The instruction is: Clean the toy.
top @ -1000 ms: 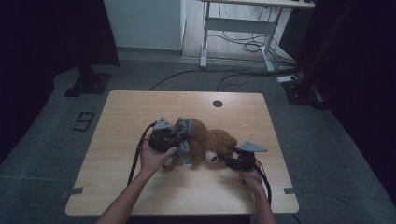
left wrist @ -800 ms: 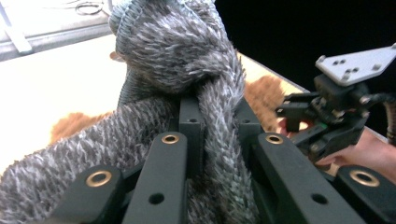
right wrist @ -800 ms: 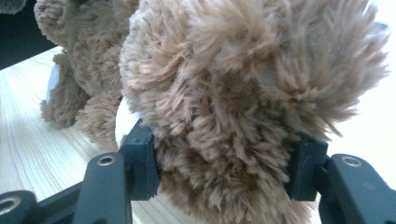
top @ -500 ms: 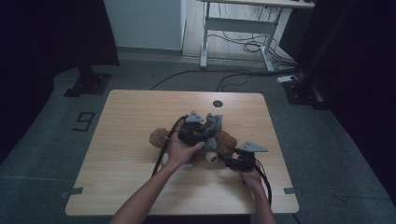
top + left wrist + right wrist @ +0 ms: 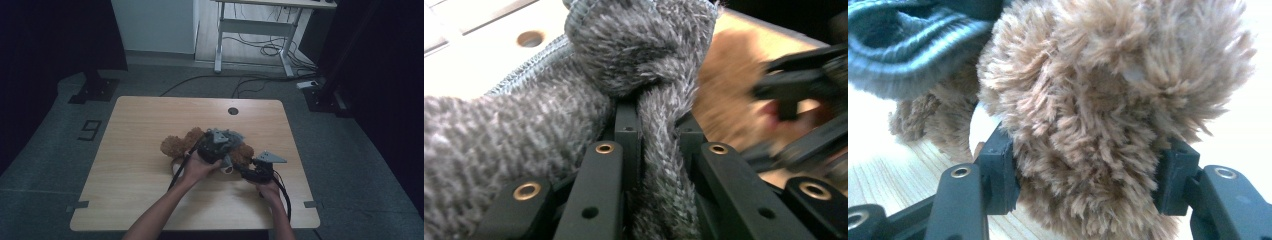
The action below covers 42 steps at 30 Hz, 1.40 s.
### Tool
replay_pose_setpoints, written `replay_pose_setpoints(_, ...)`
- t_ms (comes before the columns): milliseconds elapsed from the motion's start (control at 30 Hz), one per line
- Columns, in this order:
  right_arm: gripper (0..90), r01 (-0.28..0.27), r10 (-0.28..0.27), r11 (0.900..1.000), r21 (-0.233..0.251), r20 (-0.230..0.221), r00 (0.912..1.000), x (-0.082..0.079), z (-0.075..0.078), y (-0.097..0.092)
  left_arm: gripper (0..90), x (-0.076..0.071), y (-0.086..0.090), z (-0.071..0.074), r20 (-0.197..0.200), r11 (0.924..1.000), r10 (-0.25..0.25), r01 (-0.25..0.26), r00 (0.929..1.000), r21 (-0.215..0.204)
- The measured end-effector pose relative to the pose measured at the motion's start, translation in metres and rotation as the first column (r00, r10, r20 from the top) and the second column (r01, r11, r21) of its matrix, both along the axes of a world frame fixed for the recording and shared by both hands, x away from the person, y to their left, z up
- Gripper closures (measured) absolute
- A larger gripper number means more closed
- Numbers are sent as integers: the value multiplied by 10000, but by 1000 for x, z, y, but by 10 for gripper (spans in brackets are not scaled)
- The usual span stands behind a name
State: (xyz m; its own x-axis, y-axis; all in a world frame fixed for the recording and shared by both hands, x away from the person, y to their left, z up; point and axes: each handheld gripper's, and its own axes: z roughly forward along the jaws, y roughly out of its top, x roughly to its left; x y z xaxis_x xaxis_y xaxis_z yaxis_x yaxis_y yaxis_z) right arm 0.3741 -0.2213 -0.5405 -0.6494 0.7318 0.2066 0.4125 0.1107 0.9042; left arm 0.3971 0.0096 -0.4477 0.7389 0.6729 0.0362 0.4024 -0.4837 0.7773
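Note:
A brown plush bear (image 5: pixel 176 145) lies in the middle of the wooden table (image 5: pixel 135 125). My left gripper (image 5: pixel 216 148) hovers over its right half, shut on a fold of fuzzy grey cloth (image 5: pixel 233 136). In the left gripper view the grey cloth (image 5: pixel 639 60) is pinched between the jaws of my left gripper (image 5: pixel 656 125), and the bear (image 5: pixel 724 85) shows blurred behind. My right gripper (image 5: pixel 251 170) lies low at the bear's right end. In the right gripper view my right gripper (image 5: pixel 1088 170) is shut on a thick tuft of the bear (image 5: pixel 1098 100), with the grey cloth (image 5: pixel 908 45) at the upper left.
A round cable hole (image 5: pixel 233 111) sits near the table's far edge. Behind the table stand a white desk frame (image 5: pixel 255 30) and loose cables (image 5: pixel 260 50) on the floor. A dark stand base (image 5: pixel 95 87) is at the far left.
My left gripper has moved rightward and slightly down with the grey cloth, uncovering the bear's left part. The right gripper has stayed put on the bear.

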Motion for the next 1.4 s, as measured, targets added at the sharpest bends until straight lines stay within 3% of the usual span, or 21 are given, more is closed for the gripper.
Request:
replay_pose_setpoints(133, 407, 5, -5, 10000, 20, 16, 10000, 0, 0, 0, 781, 5, 40, 0, -403, 9977, 583, -596, 9975, -319)
replay_pose_setpoints(333, 406, -29, 29, 10000, 53, 16, 10000, 0, -1, 0, 783, 1, 90, -1, -398, 9900, 1334, -1350, 9903, -414)
replay_pose_setpoints(533, 406, -41, 41, 10000, 58, 17, 10000, 0, -1, 0, 783, 1, 108, -4, -615, 9832, 1671, -1710, 9840, -641)
replay_pose_setpoints(667, 406, -45, 45, 10000, 82, 11, 10000, 0, -1, 0, 783, 4, 112, 2, -368, 9798, 1974, -1984, 9796, -264)
replay_pose_setpoints(800, 406, -57, 57, 9999, 135, 7, 10000, 0, -1, 0, 784, 4, 122, -11, -589, 9779, 2081, -2089, 9763, -79)
replay_pose_setpoints(933, 406, -81, 82, 9997, 231, -37, 10000, 1, -2, 0, 784, 2, 143, -18, -897, 9673, 2431, -2482, 9658, -512)
replay_pose_setpoints(967, 406, -80, 82, 9997, 235, -48, 10000, 1, -2, 0, 785, 1, 152, -17, -868, 9606, 2611, -2676, 9614, -752)
replay_pose_setpoints(1067, 406, -64, 66, 9997, 251, -69, 10000, 1, -2, 0, 787, -2, 156, -10, -686, 9574, 2672, -2728, 9612, -942)
replay_pose_setpoints(1167, 406, -69, 72, 9995, 306, -102, 9999, 2, -3, -1, 787, -5, 151, 11, -306, 9584, 2468, -2486, 9686, -1405)
replay_pose_setpoints(1267, 406, -51, 55, 9995, 313, -111, 9999, 1, -3, -1, 786, -5, 138, 41, 258, 9633, 2085, -2007, 9777, -1781)
replay_pose_setpoints(1333, 406, -45, 49, 9995, 313, -135, 9999, 1, -3, -1, 786, -2, 118, 65, 575, 9701, 1566, -1426, 9860, -1965)
replay_pose_setpoints(1400, 406, -51, 55, 9995, 313, -133, 9999, 1, -3, -1, 786, -2, 109, 71, 654, 9720, 1398, -1243, 9880, -1993)
